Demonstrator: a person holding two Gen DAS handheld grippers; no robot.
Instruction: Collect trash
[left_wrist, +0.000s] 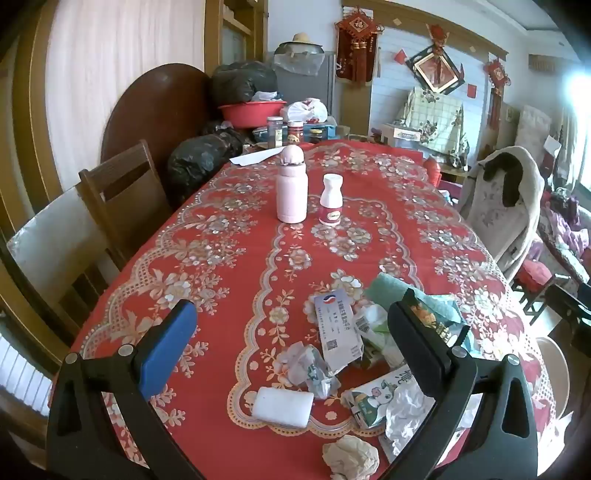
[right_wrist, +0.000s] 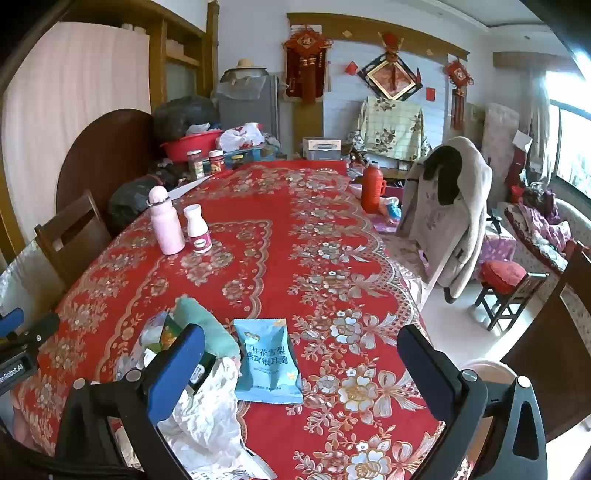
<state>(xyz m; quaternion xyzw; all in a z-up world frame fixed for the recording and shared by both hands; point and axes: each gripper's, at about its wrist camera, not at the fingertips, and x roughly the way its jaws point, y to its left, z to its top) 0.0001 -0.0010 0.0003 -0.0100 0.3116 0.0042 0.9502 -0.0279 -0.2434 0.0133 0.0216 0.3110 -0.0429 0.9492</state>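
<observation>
Red floral tablecloth (left_wrist: 236, 280) over a long dining table, cluttered room behind. Far left: pink flask (left_wrist: 291, 184) upright, white pill bottle (left_wrist: 331, 199) just beside it. Near edge: trash pile (left_wrist: 347, 347) of wrappers, crumpled paper ball (left_wrist: 351, 458), white foam block (left_wrist: 282, 406); blue snack packet (right_wrist: 267, 363) lying flat to the right. Left gripper (left_wrist: 291, 343) and right gripper (right_wrist: 301, 363): fingers spread wide above the litter, holding nothing.
</observation>
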